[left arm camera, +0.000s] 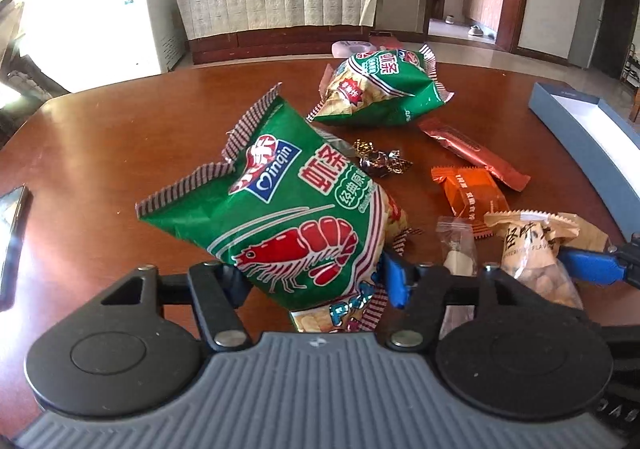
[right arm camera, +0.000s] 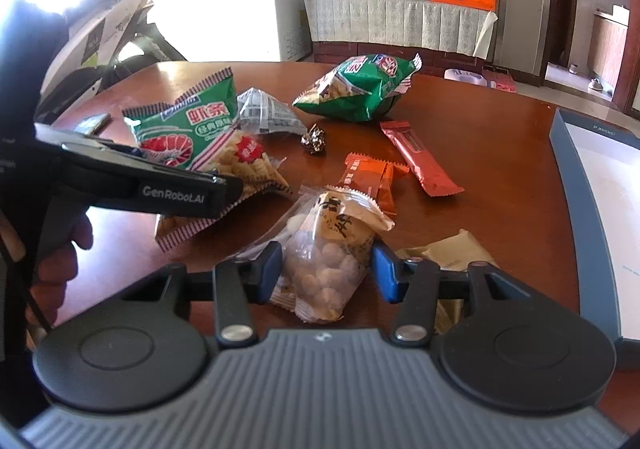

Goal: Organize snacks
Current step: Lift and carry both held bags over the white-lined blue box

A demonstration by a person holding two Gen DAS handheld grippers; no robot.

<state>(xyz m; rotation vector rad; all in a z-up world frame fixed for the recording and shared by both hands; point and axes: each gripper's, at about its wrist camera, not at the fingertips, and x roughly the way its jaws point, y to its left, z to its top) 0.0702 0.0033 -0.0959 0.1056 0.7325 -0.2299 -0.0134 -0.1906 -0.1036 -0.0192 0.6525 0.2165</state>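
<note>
My left gripper (left arm camera: pixel 316 283) is shut on a green shrimp-chips bag (left arm camera: pixel 288 217) and holds it tilted above the brown table (left arm camera: pixel 120 153); the bag also shows in the right wrist view (right arm camera: pixel 192 133), held by the left gripper (right arm camera: pixel 224 185). My right gripper (right arm camera: pixel 324 275) has its jaws around a clear-and-tan peanut bag (right arm camera: pixel 332 261) that lies on the table; the pads touch its sides. That bag shows in the left wrist view (left arm camera: pixel 536 253).
A second green chips bag (left arm camera: pixel 384 89), a wrapped candy (left arm camera: pixel 380 161), a red bar (left arm camera: pixel 472 153), an orange packet (left arm camera: pixel 472 193) and a small clear packet (left arm camera: pixel 456 249) lie on the table. An open blue-grey box (right arm camera: pixel 592 217) stands at the right edge. A phone (left arm camera: pixel 12 241) lies left.
</note>
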